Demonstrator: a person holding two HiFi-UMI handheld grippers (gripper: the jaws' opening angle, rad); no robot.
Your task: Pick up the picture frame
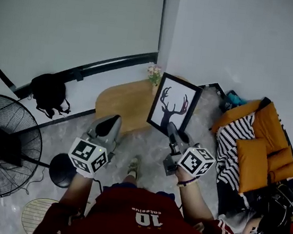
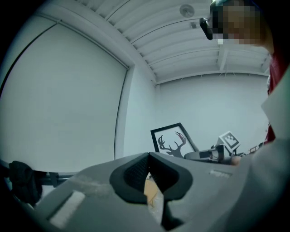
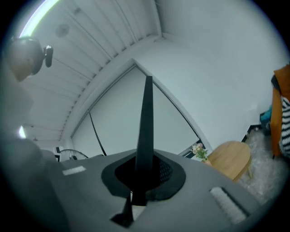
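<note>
The picture frame (image 1: 173,105) is black, with a deer-antler print on white. It hangs in the air above the floor, and my right gripper (image 1: 173,128) is shut on its lower edge. The right gripper view shows the picture frame (image 3: 147,122) edge-on, rising as a thin dark blade from between the pads of the right gripper (image 3: 145,176). My left gripper (image 1: 115,120) is held up to the frame's left, apart from it. The jaw tips of the left gripper (image 2: 148,156) meet with nothing between them. From there the picture frame (image 2: 174,140) shows tilted beside the right gripper's marker cube (image 2: 229,139).
A round wooden table (image 1: 124,103) with a small flower pot (image 1: 153,74) stands by the wall ahead. A floor fan (image 1: 1,145) and a black bag (image 1: 49,93) are at the left. At the right is an orange seat (image 1: 262,150) with a striped blanket. A dark stool (image 1: 62,169) stands near my left leg.
</note>
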